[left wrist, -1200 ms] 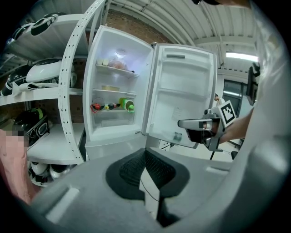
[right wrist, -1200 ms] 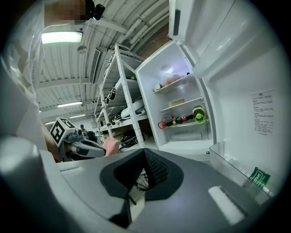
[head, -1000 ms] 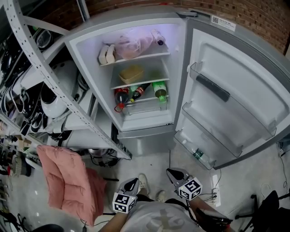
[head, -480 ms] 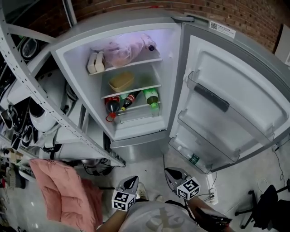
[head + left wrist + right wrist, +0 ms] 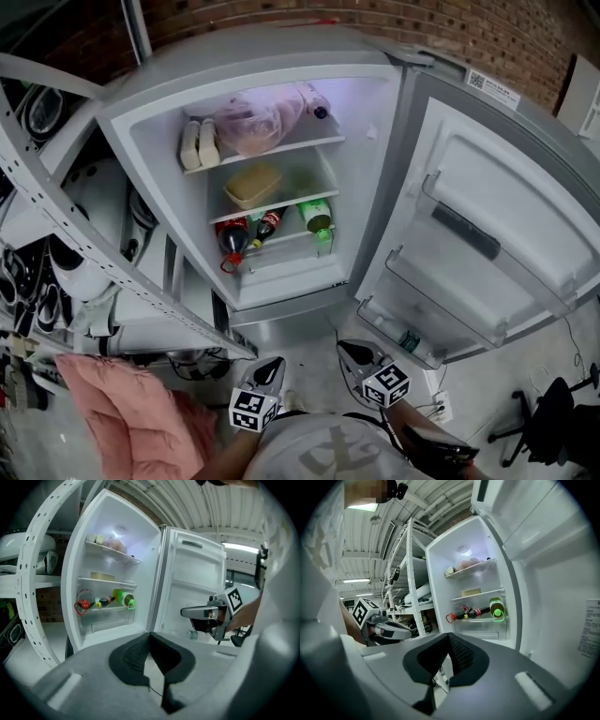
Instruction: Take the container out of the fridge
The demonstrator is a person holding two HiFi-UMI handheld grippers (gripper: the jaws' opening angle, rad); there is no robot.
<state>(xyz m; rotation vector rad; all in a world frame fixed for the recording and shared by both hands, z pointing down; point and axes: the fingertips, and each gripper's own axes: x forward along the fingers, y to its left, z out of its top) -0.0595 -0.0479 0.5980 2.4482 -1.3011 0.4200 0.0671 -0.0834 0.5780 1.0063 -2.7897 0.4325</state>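
Observation:
A tan lidded container (image 5: 251,185) sits on the middle shelf of the open fridge (image 5: 380,159); it also shows as a pale box (image 5: 102,576) in the left gripper view and as a box (image 5: 470,592) in the right gripper view. My left gripper (image 5: 271,369) and right gripper (image 5: 352,353) are held low near my body, well short of the fridge. Both are shut with nothing between the jaws. The left gripper's jaws (image 5: 149,637) and the right gripper's jaws (image 5: 448,638) point toward the fridge interior.
A pink bag (image 5: 258,120) and white items (image 5: 198,142) lie on the top shelf. Bottles (image 5: 251,232), one green (image 5: 315,217), lie on the lower shelf. The fridge door (image 5: 497,225) stands open at right. A metal rack (image 5: 66,234) stands left, a pink cushion (image 5: 131,417) on the floor.
The head view has shifted, so the fridge sits a little lower and more to the right in frame. Both grippers stay shut in about the same place.

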